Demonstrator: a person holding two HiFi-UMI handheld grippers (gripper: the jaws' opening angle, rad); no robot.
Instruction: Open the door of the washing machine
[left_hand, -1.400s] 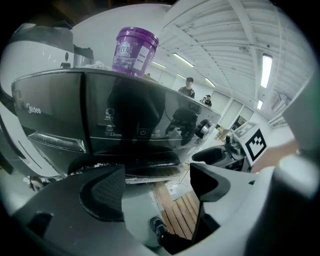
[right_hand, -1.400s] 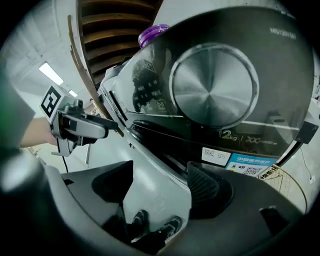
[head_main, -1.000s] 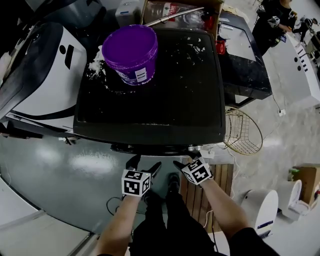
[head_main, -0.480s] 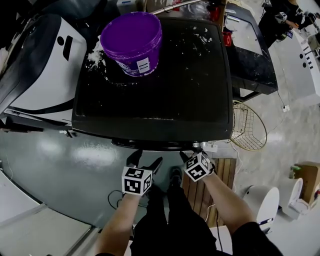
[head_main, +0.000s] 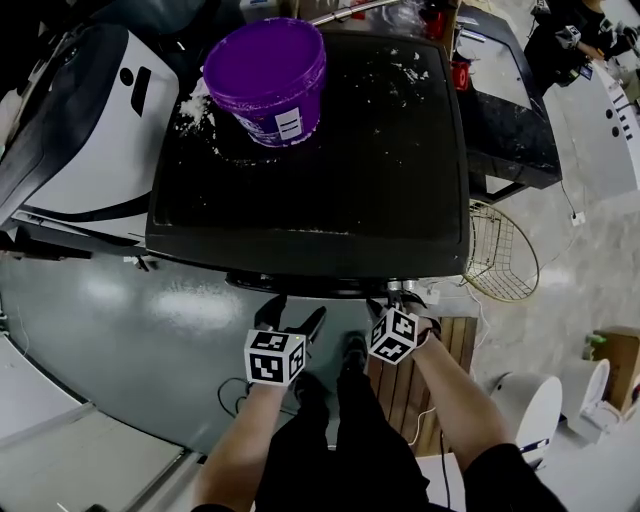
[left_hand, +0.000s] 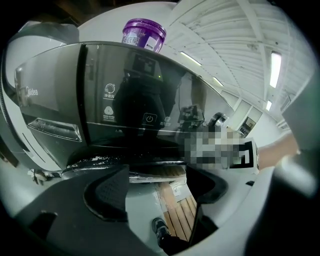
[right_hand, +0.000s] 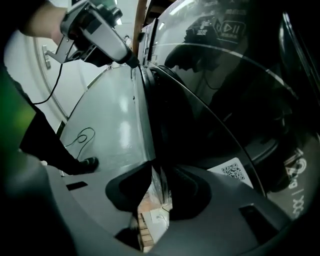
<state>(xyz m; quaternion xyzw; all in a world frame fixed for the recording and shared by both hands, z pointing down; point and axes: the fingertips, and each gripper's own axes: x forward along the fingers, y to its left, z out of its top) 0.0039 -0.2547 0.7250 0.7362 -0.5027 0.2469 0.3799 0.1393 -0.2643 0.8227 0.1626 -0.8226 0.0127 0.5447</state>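
Observation:
The black washing machine (head_main: 330, 150) fills the head view from above. Its dark glass door (right_hand: 210, 100) curves across the right gripper view. My right gripper (head_main: 397, 298) sits under the machine's front lip on the right. Its jaws have just been closing, and the right gripper (right_hand: 161, 175) is now shut on the door's thin edge (right_hand: 145, 110), which runs between the pads. My left gripper (head_main: 292, 312) hangs beside it at the left, open. Between the left gripper (left_hand: 157, 182) jaws only floor shows, with the control panel (left_hand: 130, 110) above.
A purple bucket (head_main: 265, 75) stands on the machine's top at the back left, amid white powder. A white appliance (head_main: 90, 130) stands to the left, a wire basket (head_main: 500, 265) and wooden slats (head_main: 400, 400) to the right. A cable (head_main: 225, 400) lies on the floor.
The right gripper has rolled at the wrist and its jaws have narrowed onto the door's edge. The left gripper has stayed where it was.

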